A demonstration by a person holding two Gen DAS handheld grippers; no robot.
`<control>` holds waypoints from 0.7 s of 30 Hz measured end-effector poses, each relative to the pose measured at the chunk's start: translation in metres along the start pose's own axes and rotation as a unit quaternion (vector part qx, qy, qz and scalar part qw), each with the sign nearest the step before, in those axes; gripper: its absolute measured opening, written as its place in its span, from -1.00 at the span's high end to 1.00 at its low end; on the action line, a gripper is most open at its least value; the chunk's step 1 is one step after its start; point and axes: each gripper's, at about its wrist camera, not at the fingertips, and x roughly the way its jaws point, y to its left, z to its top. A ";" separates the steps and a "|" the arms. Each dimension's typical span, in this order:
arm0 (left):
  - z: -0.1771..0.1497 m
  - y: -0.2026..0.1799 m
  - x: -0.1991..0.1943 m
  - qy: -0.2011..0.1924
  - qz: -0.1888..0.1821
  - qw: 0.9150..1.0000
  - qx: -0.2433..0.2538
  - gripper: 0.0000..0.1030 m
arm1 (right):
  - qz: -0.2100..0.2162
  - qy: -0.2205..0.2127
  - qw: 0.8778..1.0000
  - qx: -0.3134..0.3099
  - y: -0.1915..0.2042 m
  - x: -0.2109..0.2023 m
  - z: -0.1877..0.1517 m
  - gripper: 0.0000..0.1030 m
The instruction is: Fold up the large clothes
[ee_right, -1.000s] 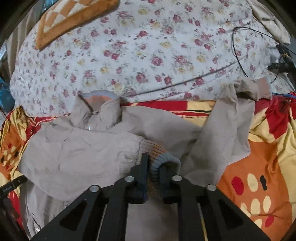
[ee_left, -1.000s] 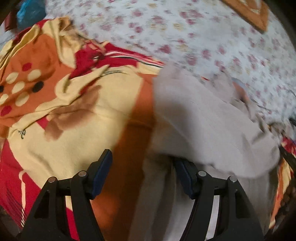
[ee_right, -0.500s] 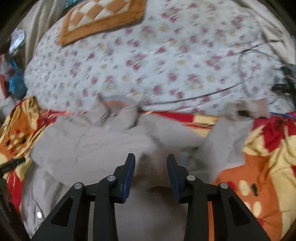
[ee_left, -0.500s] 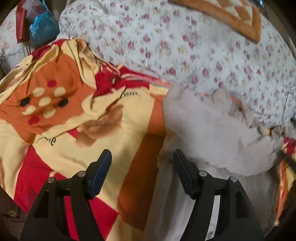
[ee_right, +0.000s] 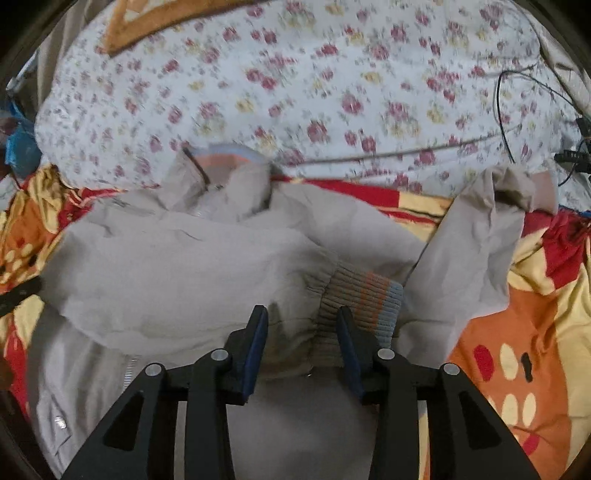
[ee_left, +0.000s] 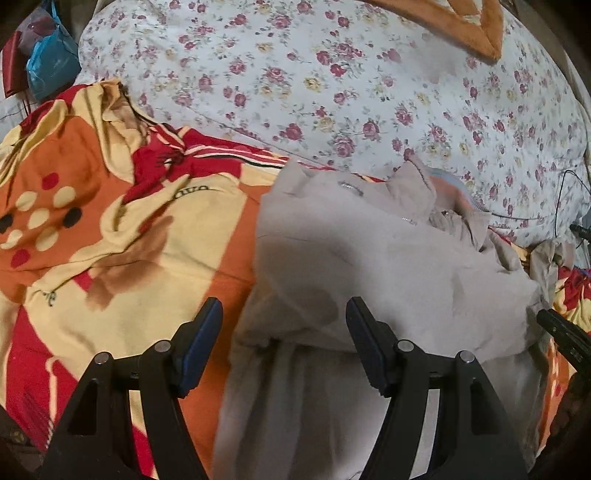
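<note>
- The floral sheet (ee_left: 332, 74) fills the upper half of both views, with an orange-bordered mat (ee_right: 155, 26) at its top edge.
- Below it lies the orange, red and yellow blanket (ee_left: 110, 229), filling the left of the left wrist view and the lower right of the right wrist view.
- The beige jacket (ee_right: 166, 266) lies on that blanket, centre frame in the right wrist view and centre to lower right in the left.
- Progress, as I judge it: one sleeve is folded across the body, its ribbed cuff (ee_right: 364, 299) lying at centre; the other sleeve (ee_right: 476, 236) is flung out toward the upper right, so it and the body folds remain.
- The left gripper (ee_left: 284, 341) is spread wide at the bottom of its frame over the jacket's left edge, holding nothing.
- The right gripper (ee_right: 303, 332) is parted too, the cuff lying just past its right finger, not pinched.
- Only the right wrist view shows the cuff, the outflung sleeve and a black cable (ee_right: 502, 110) at upper right.
- Only the left wrist view shows the blue bag (ee_left: 51, 66) at upper left and the blanket's bare spread.
</note>
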 end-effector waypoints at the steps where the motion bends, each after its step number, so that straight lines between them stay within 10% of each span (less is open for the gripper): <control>1: 0.001 -0.002 0.001 -0.001 0.000 1.000 0.000 -0.33 | 0.005 -0.003 1.000 0.002 0.001 -0.001 0.001 0.11; 21: -0.008 0.000 0.040 0.039 0.024 0.999 0.008 -0.49 | -0.019 0.021 0.999 0.014 -0.004 0.023 0.001 0.10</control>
